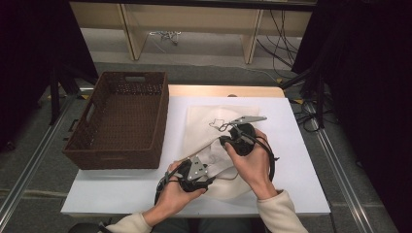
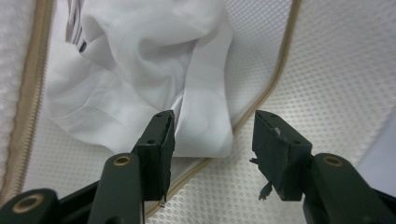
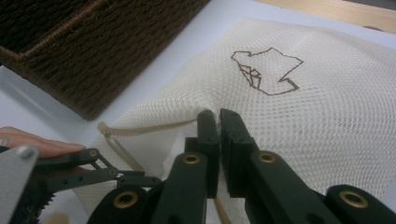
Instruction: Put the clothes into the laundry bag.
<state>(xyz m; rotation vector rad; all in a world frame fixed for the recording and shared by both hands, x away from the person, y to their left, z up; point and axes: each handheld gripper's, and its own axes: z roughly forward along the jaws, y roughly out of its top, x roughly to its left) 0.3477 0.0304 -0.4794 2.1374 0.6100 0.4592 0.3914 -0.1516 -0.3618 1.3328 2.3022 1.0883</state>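
A cream mesh laundry bag with a brown outline logo lies on the white table top. My right gripper is shut on a fold of the mesh beside the bag's zip edge, just below the logo. In the high view this right gripper sits over the middle of the bag. My left gripper is at the bag's mouth, jaws open. A crumpled white garment lies inside the bag, its hem against the left jaw and unpinched. The left gripper is at the bag's near end.
A dark brown wicker basket stands on the table's left side, close to the bag; its corner is near the right gripper. The bag's beige zip band curves round the garment. Bare table lies to the right and front.
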